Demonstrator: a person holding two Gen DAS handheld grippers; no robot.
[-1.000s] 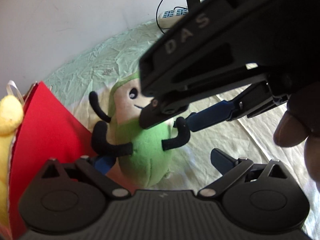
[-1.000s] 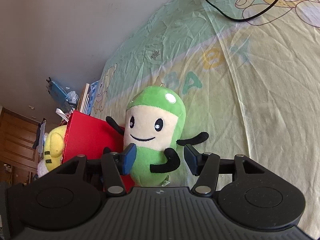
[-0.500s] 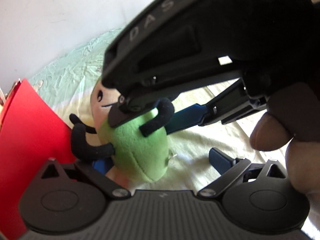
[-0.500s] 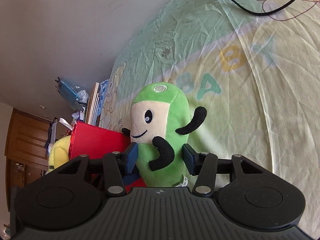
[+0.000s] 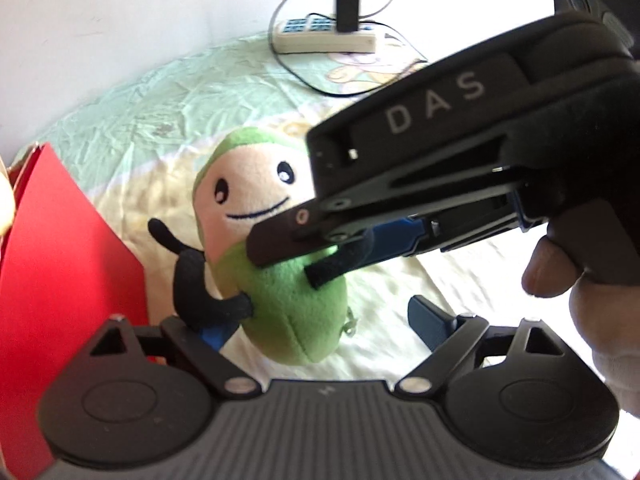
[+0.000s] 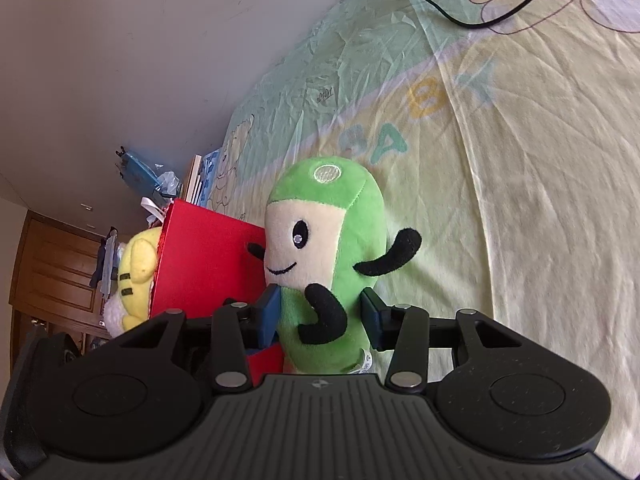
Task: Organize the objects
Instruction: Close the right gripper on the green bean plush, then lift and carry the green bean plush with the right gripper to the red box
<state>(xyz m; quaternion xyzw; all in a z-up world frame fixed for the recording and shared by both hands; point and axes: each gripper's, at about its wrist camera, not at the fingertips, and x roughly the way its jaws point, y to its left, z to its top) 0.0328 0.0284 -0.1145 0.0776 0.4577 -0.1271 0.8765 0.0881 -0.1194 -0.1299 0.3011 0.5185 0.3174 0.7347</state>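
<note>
A green plush doll (image 6: 332, 264) with a cream face and black limbs is held upright above the bed sheet. My right gripper (image 6: 320, 316) is shut on its lower body, one blue pad on each side. In the left wrist view the doll (image 5: 280, 296) hangs from the right gripper's body (image 5: 460, 168), which crosses the frame from the right. My left gripper (image 5: 320, 328) is open; the doll's lower body sits between its fingers without being pinched. A red bag (image 6: 204, 264) stands just left of the doll, also in the left wrist view (image 5: 60, 280).
A yellow plush toy (image 6: 136, 276) sticks out of the red bag. A white power strip (image 5: 324, 38) with a black charger and cable lies at the far edge of the sheet (image 6: 520, 200). Books and a wooden cabinet (image 6: 52, 272) stand beyond the bag.
The right gripper has turned the doll more upright and shifted it right, away from the left camera. The power strip has come back into the left wrist view.
</note>
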